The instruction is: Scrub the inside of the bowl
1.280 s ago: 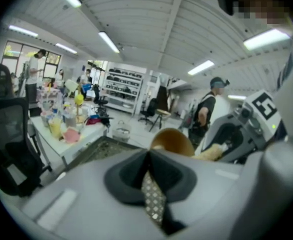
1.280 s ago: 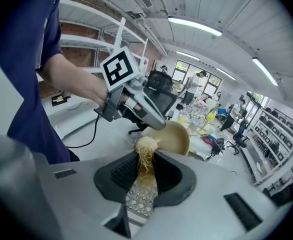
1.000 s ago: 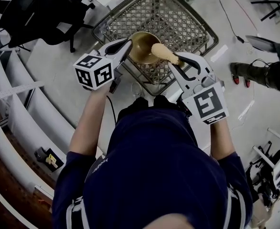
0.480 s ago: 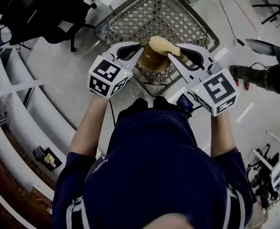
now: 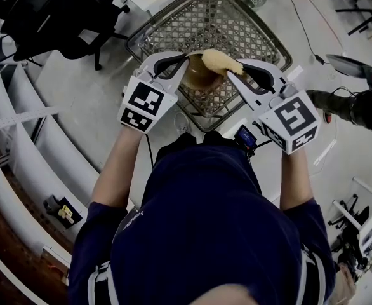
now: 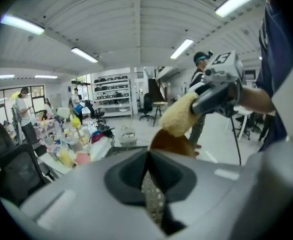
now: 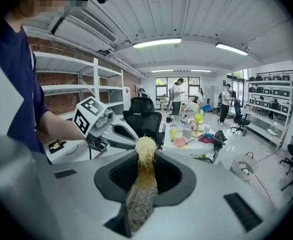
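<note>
Lifted slightly, the bowl hangs over the wire basket at twelve o'clock, left gripper clenched on its nine-o'clock rim, right gripper squeezing the soft sponge. Bowl looks rigid, light, slick: a rim hold suits.

One bowl, one yellow sponge, one wire basket, one black chair, two tongs.

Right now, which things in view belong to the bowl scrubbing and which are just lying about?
In the job: brown bowl, held by the left gripper; yellow scrub pad, held by the right gripper at the bowl.
Lying about: wire basket below, black office chair, white shelving, floor cable.
</note>
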`<state>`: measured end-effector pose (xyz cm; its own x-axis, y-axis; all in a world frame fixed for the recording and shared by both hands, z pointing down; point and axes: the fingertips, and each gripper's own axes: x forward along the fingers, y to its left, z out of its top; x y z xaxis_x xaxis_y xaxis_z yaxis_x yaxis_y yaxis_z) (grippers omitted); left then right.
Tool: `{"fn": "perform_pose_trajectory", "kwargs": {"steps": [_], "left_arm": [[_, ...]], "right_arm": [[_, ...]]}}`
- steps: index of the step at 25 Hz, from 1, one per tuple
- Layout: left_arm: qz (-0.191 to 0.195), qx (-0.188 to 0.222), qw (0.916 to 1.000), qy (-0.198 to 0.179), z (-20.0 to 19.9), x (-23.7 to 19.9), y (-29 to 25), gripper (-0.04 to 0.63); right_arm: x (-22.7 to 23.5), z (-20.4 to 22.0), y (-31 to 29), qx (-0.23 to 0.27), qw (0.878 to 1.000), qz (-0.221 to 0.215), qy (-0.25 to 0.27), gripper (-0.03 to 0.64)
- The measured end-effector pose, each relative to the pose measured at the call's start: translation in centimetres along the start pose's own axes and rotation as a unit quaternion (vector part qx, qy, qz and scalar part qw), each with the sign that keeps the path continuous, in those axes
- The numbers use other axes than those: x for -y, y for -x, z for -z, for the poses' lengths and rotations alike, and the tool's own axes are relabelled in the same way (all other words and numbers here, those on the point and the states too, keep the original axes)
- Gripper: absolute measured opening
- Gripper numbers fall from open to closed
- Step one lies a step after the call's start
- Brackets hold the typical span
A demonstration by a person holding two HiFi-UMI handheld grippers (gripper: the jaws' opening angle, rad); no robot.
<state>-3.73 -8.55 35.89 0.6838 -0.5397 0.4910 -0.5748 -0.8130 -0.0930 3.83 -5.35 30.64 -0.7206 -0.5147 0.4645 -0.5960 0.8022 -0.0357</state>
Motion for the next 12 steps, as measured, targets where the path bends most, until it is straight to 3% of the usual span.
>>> {"fn": "perform_pose_trajectory", "kwargs": {"steps": [4,10,12], "left_arm": [[-0.004,-0.002,1.0000,-0.006,-0.1,-0.9,0.1,0.011],[0.004,-0.008,0.9976,-0.069,-1.2,0.9,-1.2,0.011],[-0.003,-0.010,0.9973,-0.073,-1.2,0.6,-1.2,0.011]], "right_arm": [[0.8,0.1,0.0,0.004,1.000,-0.002,-0.020,0.069],[-0.3,-1.8,-2.3,0.007,1.000,-0.030,0.004,0.069],[0.1,-1.5,-2.3,0.001,1.000,-0.026,0.004,0.069]]}}
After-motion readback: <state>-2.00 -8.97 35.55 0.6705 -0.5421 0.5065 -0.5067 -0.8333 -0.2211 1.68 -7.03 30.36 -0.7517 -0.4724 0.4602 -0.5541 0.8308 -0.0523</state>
